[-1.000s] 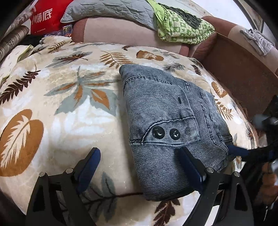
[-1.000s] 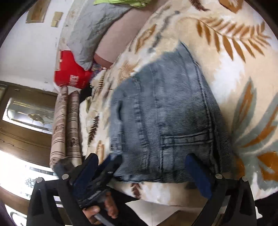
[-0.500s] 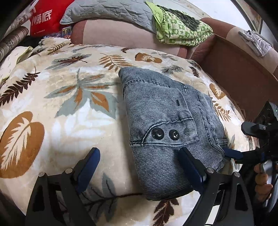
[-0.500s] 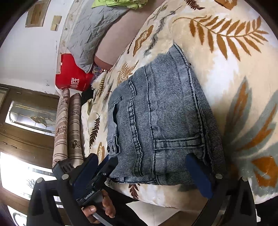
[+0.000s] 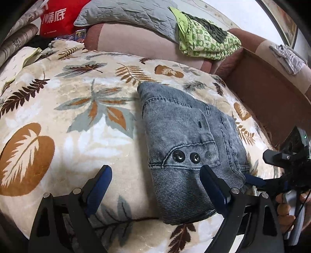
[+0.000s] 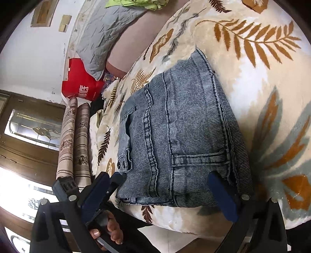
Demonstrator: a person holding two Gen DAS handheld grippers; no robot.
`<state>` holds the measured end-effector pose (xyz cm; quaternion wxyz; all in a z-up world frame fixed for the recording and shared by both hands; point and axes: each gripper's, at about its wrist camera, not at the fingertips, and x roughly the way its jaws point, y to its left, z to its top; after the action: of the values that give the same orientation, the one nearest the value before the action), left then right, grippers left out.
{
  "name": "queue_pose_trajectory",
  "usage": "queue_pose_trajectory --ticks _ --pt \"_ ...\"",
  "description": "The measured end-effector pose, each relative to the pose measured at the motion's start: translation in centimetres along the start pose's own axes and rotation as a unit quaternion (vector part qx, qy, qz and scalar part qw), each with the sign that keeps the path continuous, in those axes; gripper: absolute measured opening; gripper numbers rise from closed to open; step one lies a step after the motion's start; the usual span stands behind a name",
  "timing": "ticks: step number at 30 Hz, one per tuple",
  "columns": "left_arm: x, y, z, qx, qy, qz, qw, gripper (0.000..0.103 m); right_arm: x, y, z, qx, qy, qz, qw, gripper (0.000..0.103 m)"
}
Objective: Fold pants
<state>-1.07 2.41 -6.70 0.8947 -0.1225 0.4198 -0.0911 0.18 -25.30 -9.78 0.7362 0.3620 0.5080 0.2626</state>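
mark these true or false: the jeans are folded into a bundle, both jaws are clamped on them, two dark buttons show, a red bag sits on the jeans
1. The jeans lie folded in a compact bundle on the leaf-print blanket. True.
2. Both grippers clamp the denim. False: the left gripper and the right gripper both stand with jaws open, gripping nothing.
3. Two dark buttons show on the jeans. True.
4. The red bag sits on the jeans. False: it lies far off, beside the grey pillow.
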Motion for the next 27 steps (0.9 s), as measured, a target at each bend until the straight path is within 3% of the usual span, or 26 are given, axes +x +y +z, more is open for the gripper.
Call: queue_pose_trajectory --ticks 15,27 --pt "0.1 2.1 0.5 -0.055 0.004 -0.028 0.9981 0.092 0.4 0.4 0.0 -0.003 0.003 -0.01 1.0 0.102" --pt "-0.3 3.7 0.7 -0.084 -0.009 -0.022 0.9962 0.092 0.3 0.3 0.0 -0.011 0.007 -0.004 1.0 0.102"
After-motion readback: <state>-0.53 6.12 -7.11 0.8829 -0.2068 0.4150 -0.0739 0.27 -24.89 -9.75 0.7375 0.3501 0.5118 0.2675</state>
